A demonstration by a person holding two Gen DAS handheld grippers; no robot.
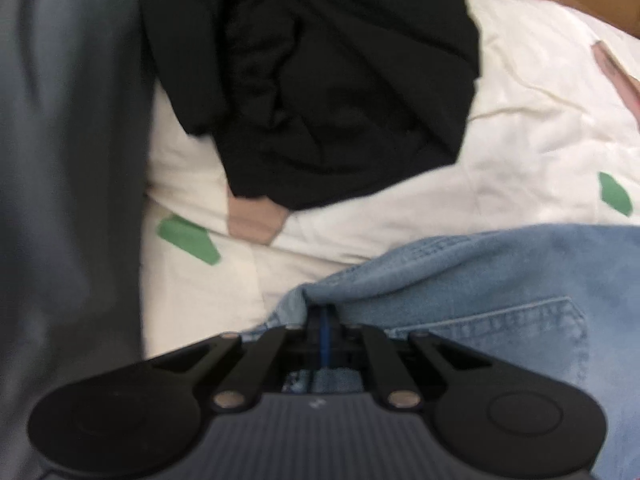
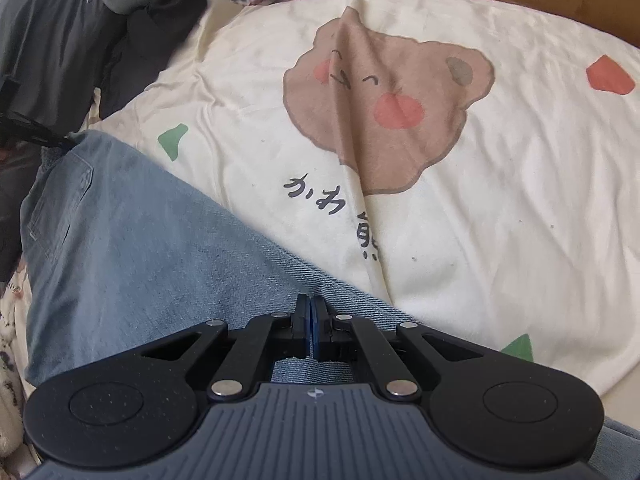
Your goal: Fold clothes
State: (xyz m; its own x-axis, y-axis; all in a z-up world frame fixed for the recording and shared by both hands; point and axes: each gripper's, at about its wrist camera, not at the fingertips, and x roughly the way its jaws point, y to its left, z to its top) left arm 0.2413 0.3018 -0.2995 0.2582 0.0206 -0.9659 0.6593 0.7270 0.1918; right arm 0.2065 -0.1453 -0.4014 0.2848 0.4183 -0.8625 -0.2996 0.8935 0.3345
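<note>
Across left wrist view: left gripper (image 1: 324,320) at 6 o'clock, clenched on bunched edge of jeans (image 1: 500,288) spreading toward 4 o'clock. Black garment (image 1: 320,88) heaped at 12 o'clock on cream sheet (image 1: 520,140).

Right wrist view: right gripper (image 2: 311,320) at 6 o'clock, clamped on jeans (image 2: 140,248) running toward 9 o'clock. Bear print (image 2: 384,120) at 1 o'clock on cream sheet (image 2: 520,220). Dark clothes (image 2: 60,40) piled at 10 o'clock.

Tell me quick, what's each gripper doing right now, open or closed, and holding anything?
Left gripper: closed, pinching an edge of the jeans.
Right gripper: closed, fingers pressed together on the jeans' edge.
</note>
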